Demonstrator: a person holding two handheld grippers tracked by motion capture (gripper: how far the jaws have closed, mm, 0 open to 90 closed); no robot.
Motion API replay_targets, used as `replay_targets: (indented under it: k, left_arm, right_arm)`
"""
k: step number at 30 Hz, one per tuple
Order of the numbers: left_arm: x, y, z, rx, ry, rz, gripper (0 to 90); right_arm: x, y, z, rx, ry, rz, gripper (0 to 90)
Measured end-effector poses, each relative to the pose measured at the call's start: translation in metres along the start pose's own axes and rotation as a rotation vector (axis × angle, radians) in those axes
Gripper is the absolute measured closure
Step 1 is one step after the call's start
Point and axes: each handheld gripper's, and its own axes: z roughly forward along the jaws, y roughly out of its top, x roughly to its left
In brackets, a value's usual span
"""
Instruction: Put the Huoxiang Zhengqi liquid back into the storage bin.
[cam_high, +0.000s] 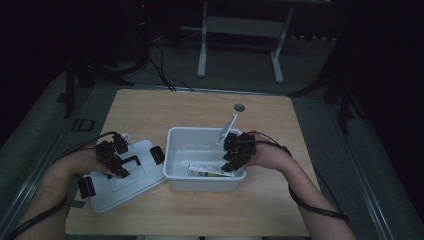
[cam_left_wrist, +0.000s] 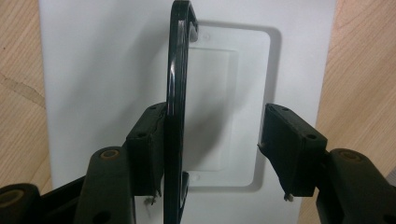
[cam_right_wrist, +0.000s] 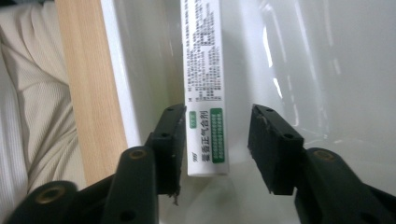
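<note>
Left gripper (cam_left_wrist: 215, 140): jaws apart, black lid handle (cam_left_wrist: 176, 93) between them, against one pad, the other pad clear.
Lid (cam_high: 125, 175): flat on the table (cam_high: 200, 107), at 9 o'clock from the bin.
Right gripper (cam_right_wrist: 215, 144): jaws released, one pad beside the box.
Box (cam_right_wrist: 205, 93): white carton lying in the white bin (cam_high: 200, 137), by its 6 o'clock wall.

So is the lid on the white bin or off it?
Off. The lid lies flat on the table left of the open bin, its black handle between the left gripper's jaws.
</note>
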Motion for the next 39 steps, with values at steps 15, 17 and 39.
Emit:
replay_targets:
  k: [15,17,39]
  left_arm:
    - [-0.001,0.008,0.004,0.032,-0.005,0.000,42.5]
    - [-0.001,0.008,0.004,0.035,-0.004,0.003,42.7]
    - [0.001,0.005,0.003,0.033,0.045,0.020,48.8]
  right_arm:
    - [-0.016,-0.055,-0.036,-0.159,-0.101,0.137,19.2]
    - [-0.019,-0.065,-0.037,-0.170,-0.105,0.166,18.7]
    - [-0.034,-0.169,0.018,-0.336,-0.188,0.425,19.2]
